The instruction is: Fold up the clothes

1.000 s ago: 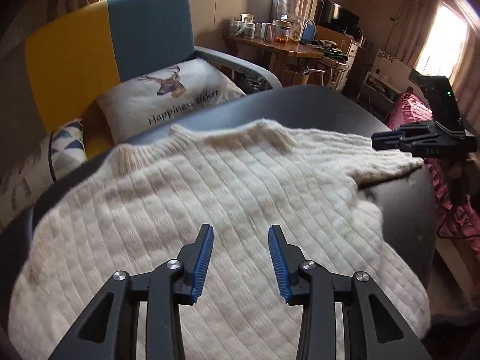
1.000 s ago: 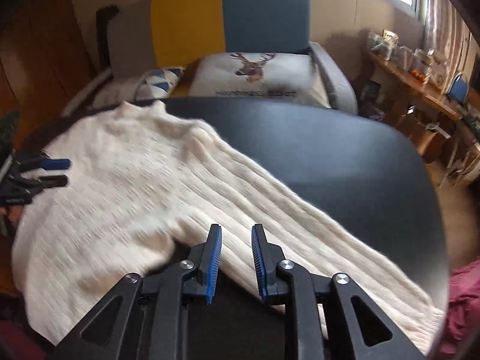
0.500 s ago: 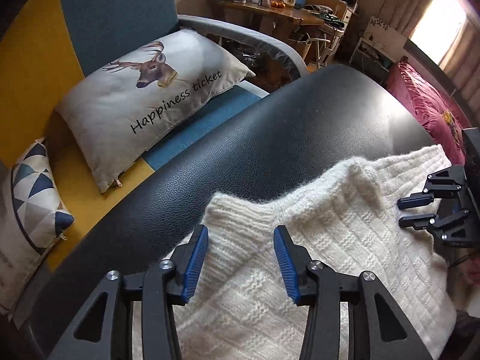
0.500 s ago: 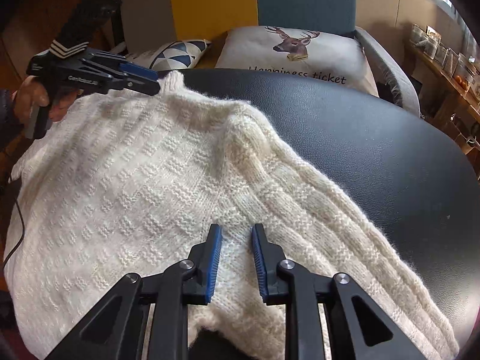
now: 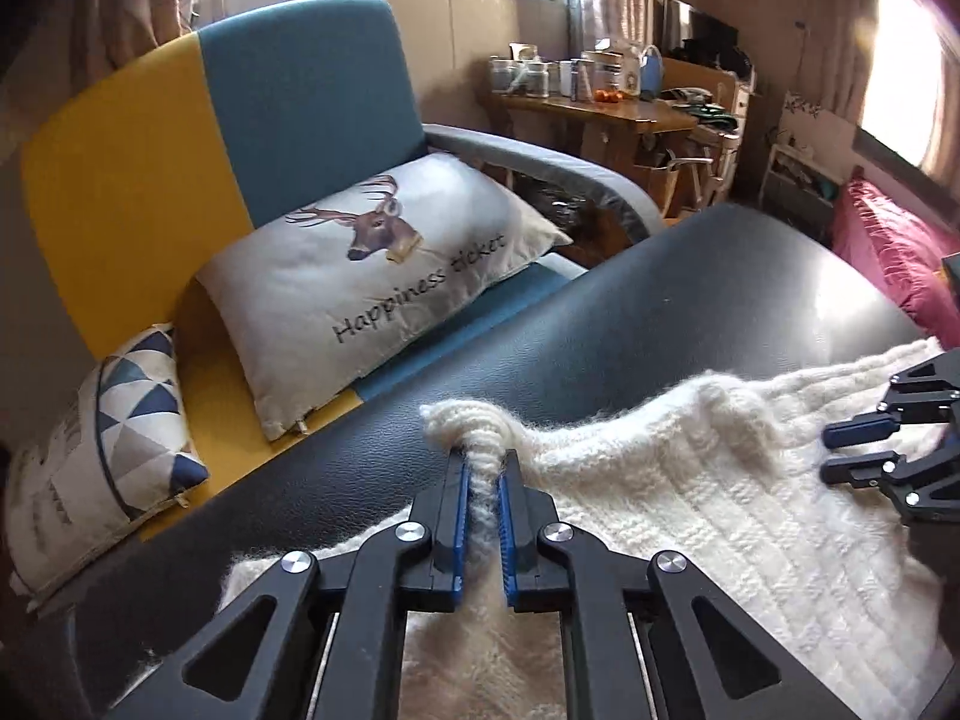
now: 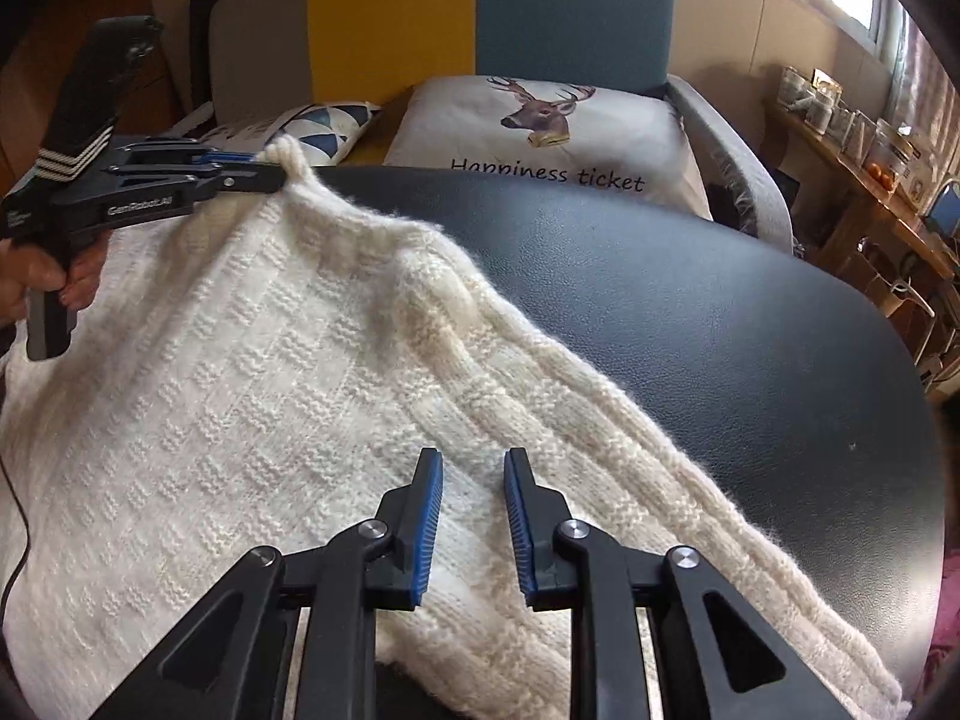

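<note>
Your left gripper [image 5: 480, 495] was open over the sweater half a second ago; now its fingers [image 5: 457, 501] have closed on a bunch of the white sweater [image 6: 240, 396] at its far edge, near the collar. You can see the wool squeezed between the blue pads, and in the right wrist view that corner stands up in a little peak where it is pinched. That likely means you now have one hold on the sweater, so you could lift or pull that edge over for a fold. Your right gripper [image 6: 473, 516] has hardly moved: its fingers [image 6: 429, 516] are apart, with nothing between them, and they sit low over the sweater near where the sleeve joins the body. The sweater lies spread on the black bench [image 6: 690, 300], with one long sleeve running off toward the bench's right side and the left part hanging toward you. Now count: one sweater, two grippers, one bench. Behind it there is one sofa [image 5: 288, 96], and on it two pillows: one deer pillow [image 5: 384, 264] and one triangle pillow [image 5: 120, 420].
</note>
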The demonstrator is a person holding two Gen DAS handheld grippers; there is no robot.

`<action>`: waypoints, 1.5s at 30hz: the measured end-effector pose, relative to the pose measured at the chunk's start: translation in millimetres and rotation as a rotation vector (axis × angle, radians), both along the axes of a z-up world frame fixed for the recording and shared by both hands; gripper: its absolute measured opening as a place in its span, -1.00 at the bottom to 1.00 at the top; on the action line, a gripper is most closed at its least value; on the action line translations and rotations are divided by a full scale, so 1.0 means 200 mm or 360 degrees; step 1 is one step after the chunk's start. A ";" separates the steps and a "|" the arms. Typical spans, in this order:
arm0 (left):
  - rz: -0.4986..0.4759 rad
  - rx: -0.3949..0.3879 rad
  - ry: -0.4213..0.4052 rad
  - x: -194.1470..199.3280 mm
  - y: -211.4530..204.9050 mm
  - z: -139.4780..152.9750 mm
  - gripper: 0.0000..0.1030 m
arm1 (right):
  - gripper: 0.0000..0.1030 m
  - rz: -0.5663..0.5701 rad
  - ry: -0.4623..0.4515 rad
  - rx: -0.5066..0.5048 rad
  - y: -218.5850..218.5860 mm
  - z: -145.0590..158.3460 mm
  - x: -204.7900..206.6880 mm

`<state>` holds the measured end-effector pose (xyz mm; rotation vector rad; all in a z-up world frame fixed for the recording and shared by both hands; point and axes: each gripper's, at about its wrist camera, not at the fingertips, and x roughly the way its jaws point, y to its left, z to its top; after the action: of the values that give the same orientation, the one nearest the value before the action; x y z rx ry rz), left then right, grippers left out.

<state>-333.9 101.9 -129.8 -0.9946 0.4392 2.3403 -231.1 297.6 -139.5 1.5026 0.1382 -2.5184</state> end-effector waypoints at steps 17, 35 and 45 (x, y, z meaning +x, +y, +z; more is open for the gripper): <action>0.0091 0.0072 -0.0109 0.37 -0.12 0.17 -0.56 | -0.56 -0.0234 0.0005 -0.0778 0.27 0.16 0.26; -0.0479 0.0087 -0.0322 1.11 0.16 0.23 -0.42 | -0.48 -0.0216 -0.0415 -0.1016 0.23 -0.02 1.07; -0.0666 -0.0143 -0.0395 0.88 0.46 0.05 -0.43 | -0.47 -0.0210 -0.0415 -0.1143 0.19 -0.06 1.13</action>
<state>-158.5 193.7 -120.5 -1.0984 0.5929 1.8150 -6.1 335.3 -152.1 1.5090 -0.8308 -2.0646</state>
